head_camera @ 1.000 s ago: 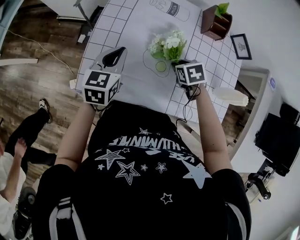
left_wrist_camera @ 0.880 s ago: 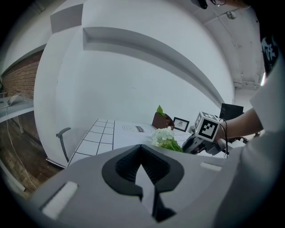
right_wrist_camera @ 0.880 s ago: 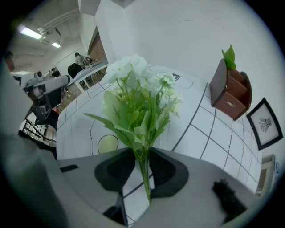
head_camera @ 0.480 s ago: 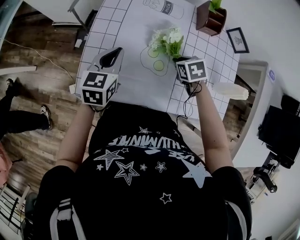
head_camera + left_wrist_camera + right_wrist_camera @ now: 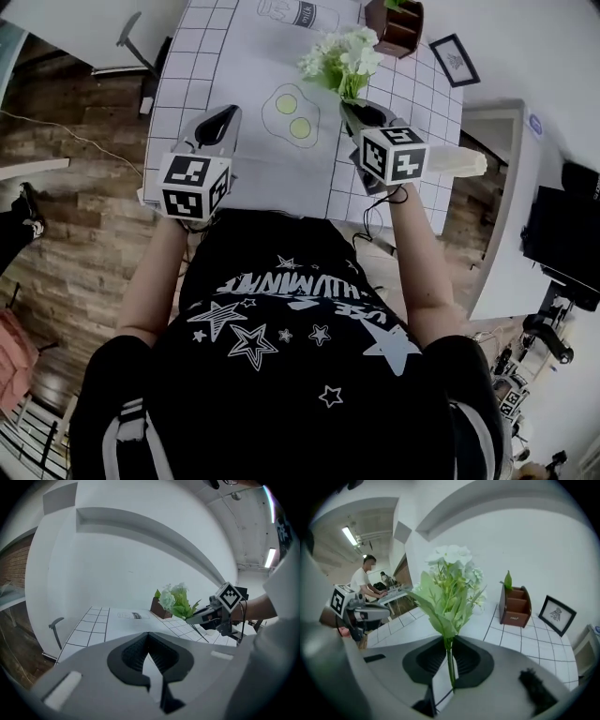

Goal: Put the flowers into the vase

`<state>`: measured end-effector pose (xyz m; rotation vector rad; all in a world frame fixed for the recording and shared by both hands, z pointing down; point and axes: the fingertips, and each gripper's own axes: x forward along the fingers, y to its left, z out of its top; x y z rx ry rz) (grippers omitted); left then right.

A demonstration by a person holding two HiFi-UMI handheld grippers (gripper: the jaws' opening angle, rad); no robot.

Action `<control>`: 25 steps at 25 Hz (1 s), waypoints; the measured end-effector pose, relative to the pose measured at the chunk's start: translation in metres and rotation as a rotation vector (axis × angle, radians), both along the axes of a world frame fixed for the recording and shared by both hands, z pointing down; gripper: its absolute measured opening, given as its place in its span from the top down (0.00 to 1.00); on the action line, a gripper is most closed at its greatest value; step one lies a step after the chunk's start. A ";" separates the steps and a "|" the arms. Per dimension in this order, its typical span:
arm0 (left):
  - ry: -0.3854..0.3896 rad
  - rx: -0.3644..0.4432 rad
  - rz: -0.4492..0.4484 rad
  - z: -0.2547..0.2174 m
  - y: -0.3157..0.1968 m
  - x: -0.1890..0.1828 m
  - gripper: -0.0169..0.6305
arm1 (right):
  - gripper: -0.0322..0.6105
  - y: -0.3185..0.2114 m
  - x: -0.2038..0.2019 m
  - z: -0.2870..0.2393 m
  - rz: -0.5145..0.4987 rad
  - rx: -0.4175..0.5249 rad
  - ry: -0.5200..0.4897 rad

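My right gripper (image 5: 354,111) is shut on the thin green stems of a bunch of white flowers with green leaves (image 5: 342,58). Its jaws have just been closing, and the stems stand between them. The bunch (image 5: 450,588) rises upright from the jaws (image 5: 449,660) and hangs above the table. My left gripper (image 5: 222,122) is shut and empty over the table's left part (image 5: 149,656). From it I see the flowers (image 5: 176,601) and the right gripper (image 5: 201,616). A white vase-like thing (image 5: 457,162) lies at the table's right edge, right of the right gripper.
The table carries a white gridded cloth (image 5: 187,66) printed with fried eggs (image 5: 291,112) and a milk bottle. At the back stand a brown wooden box with a plant (image 5: 514,605) and a small picture frame (image 5: 556,614). A person (image 5: 363,581) sits at a far desk.
The right gripper has come up off the table with the flowers in it, and the bunch now stands higher and further back. The left gripper has hardly moved.
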<state>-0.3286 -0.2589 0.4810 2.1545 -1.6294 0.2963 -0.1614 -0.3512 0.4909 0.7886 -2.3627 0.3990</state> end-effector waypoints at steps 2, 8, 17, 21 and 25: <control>0.001 0.004 0.029 -0.002 -0.003 0.012 0.96 | 0.87 0.004 0.004 -0.022 0.015 0.026 -0.068; 0.025 0.060 0.146 -0.013 -0.021 0.052 0.96 | 0.87 0.009 0.033 -0.076 0.095 0.101 -0.226; 0.044 0.118 0.317 -0.031 -0.034 0.121 0.96 | 0.87 0.020 0.078 -0.139 0.178 0.197 -0.352; 0.053 0.124 0.342 -0.033 -0.041 0.148 0.96 | 0.87 0.027 0.092 -0.155 0.160 0.234 -0.372; 0.084 0.152 0.388 -0.051 -0.035 0.197 0.96 | 0.87 0.034 0.124 -0.184 0.135 0.274 -0.408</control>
